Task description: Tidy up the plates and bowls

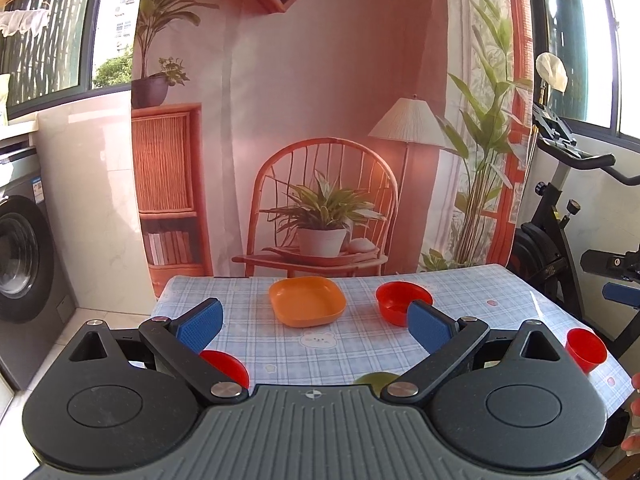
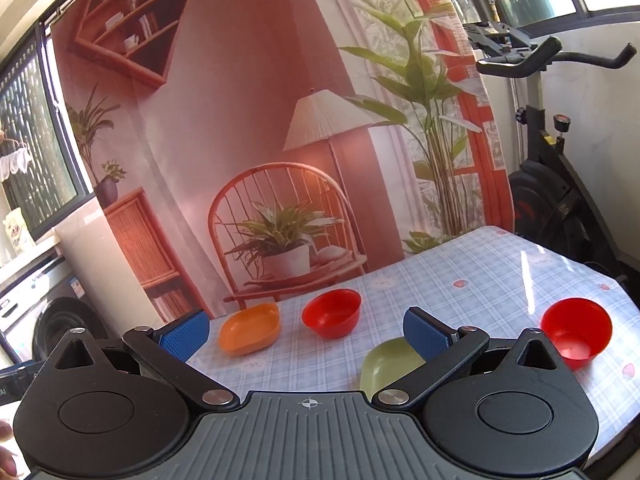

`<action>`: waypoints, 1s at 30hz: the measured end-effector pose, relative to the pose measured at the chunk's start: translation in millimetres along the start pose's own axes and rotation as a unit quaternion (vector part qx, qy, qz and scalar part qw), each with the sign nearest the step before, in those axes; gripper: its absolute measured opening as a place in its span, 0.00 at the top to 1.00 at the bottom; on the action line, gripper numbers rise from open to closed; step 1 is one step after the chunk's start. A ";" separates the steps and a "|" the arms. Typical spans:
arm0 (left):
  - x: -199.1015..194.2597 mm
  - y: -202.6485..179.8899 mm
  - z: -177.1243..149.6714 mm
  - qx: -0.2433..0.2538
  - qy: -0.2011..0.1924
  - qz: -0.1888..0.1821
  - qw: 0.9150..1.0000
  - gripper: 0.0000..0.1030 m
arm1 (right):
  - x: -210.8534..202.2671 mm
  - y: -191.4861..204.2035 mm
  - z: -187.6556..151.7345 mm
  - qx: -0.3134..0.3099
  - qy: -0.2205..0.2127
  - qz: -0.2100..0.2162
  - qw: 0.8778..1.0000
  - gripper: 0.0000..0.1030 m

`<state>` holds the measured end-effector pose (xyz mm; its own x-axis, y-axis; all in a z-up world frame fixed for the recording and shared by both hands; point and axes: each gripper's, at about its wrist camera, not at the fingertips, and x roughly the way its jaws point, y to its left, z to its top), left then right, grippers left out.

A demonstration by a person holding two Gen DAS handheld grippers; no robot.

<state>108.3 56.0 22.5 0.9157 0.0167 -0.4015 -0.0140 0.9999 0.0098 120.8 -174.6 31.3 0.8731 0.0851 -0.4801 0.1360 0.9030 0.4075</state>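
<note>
**Both tools wide open above the bench, dishes not yet sorted**

The left tool (image 1: 314, 320) is seen spread wide with nothing between its blue pads (image 1: 200, 324); it is held above the near edge of the bench (image 1: 480, 292), aimed toward the centre. The right tool (image 2: 306, 332) is likewise spread wide and empty, hovering over the bench, angled from the right side. Neither tool is touching a dish.

In the left wrist view, an orange plate (image 1: 307, 301) lies at frame centre, near the far edge of the bench. A red bowl (image 1: 402, 302) sits just right of it, apart, partly hidden by the right pad. A second red bowl (image 1: 586, 349) is at right, near the bench edge. A third red bowl (image 1: 226, 365) is partly hidden behind the left finger at lower left. A green plate (image 1: 376, 380) is barely visible at lower centre, mostly covered by the tool body.

In the right wrist view the green plate (image 2: 386, 364) shows at lower centre-right, just behind the right finger, upright on the bench.

Dishes are scattered singly, well apart, so grouping is judged to be at its start. The wide opening is probably kept ready for a rim grasp. The green plate is nearest the right tool; likely stacked with the orange plate, bowls nested separately. Thin rims and smooth plastic may slip.
</note>
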 end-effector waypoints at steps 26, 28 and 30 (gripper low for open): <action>134.6 -5.8 -2.0 0.041 0.056 -0.003 0.998 0.20 | 142.3 12.5 -35.4 -0.112 0.057 -0.040 0.991 0.17; 138.7 -5.7 1.6 0.032 0.039 -0.008 0.999 0.20 | 146.3 16.3 -33.7 -0.121 0.046 -0.036 0.991 0.17; 143.0 -10.0 -1.2 0.033 0.033 0.002 0.999 0.20 | 150.9 17.7 -33.9 -0.131 0.040 -0.035 0.990 0.17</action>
<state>238.9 48.4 -36.1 0.8869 0.0236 -0.4613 0.0105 0.9974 0.0711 239.2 -131.5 -60.3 0.8250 0.0419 -0.5635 0.0598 0.9852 0.1609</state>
